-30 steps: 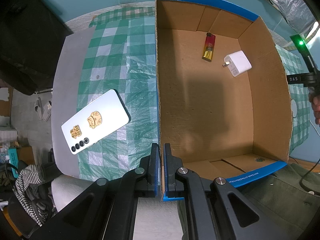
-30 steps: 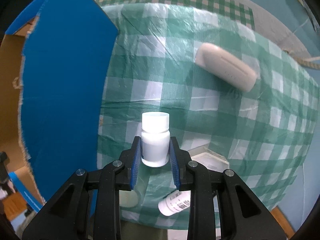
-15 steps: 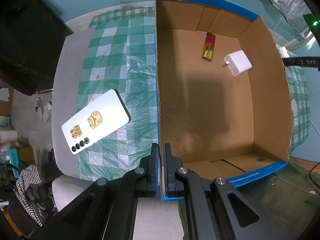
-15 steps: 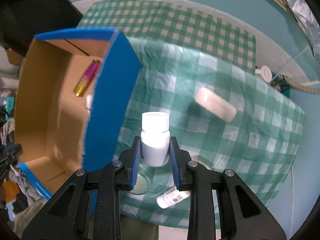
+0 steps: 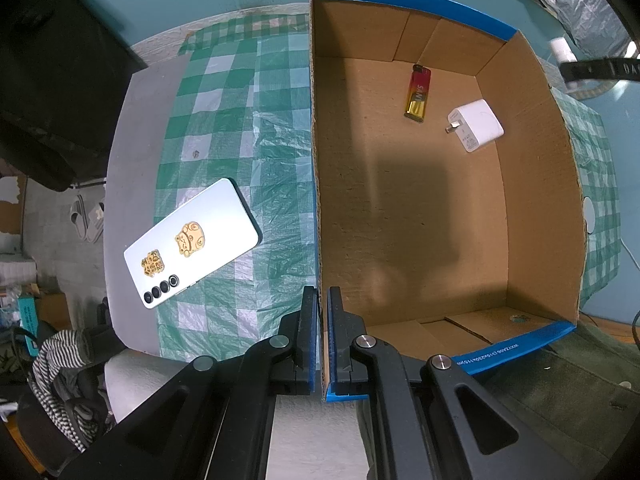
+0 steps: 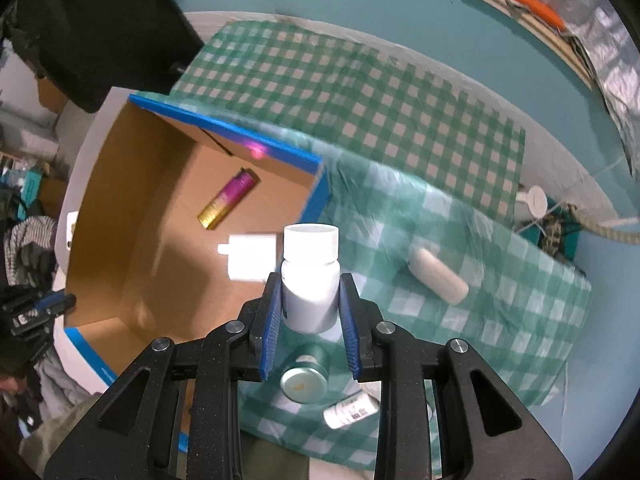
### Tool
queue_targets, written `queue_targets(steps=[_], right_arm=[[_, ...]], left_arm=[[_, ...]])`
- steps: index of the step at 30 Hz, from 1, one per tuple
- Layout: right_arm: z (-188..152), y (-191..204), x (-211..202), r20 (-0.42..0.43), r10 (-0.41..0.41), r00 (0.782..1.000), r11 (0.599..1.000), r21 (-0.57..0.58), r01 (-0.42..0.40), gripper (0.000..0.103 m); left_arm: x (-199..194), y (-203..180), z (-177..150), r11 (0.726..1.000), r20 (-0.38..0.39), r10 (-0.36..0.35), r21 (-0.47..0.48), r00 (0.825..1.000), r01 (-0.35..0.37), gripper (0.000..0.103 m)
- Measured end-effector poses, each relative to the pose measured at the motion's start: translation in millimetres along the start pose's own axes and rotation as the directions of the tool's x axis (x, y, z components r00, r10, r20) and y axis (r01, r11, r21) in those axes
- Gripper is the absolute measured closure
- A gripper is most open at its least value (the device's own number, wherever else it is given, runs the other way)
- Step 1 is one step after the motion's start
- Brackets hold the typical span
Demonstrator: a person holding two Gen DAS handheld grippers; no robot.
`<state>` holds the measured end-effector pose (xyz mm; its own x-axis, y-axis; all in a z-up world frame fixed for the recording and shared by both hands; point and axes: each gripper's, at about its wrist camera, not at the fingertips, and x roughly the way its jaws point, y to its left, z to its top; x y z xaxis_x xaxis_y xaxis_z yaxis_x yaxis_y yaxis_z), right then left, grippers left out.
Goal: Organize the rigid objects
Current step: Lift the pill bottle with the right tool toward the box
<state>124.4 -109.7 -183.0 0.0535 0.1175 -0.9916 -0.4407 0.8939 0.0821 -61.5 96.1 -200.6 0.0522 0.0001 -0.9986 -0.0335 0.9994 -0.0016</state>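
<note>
Right hand-held gripper (image 6: 311, 308) clamped on white bottle (image 6: 310, 280) at mid-body. Left hand-held gripper (image 5: 323, 340) pinches box (image 5: 532, 184) wall. Bottle likely light, rigid, smooth; slip possible.

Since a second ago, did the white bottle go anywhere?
Yes. The right gripper lifted the white bottle off the checked cloth, toward the cardboard box.

Bottle: white plastic pill bottle (image 6: 310, 280), capped, upright, lifted clear of the worktop.
Box: open brown cardboard box (image 5: 532, 216) with blue edges.
Inside box: red-and-gold lighter (image 5: 418, 93) lying flat; white charger plug (image 5: 476, 125) beside it.
</note>
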Motion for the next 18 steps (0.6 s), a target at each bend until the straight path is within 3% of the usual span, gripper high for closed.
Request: queue_targets(steps=[18], right_arm=[[38, 41, 23, -0.026, 0.001, 1.0, 0.994, -0.109, -0.003, 0.077]], left_arm=[[0, 2, 0, 1.0, 0.0, 0.002, 0.005, 1.0, -0.002, 0.098]])
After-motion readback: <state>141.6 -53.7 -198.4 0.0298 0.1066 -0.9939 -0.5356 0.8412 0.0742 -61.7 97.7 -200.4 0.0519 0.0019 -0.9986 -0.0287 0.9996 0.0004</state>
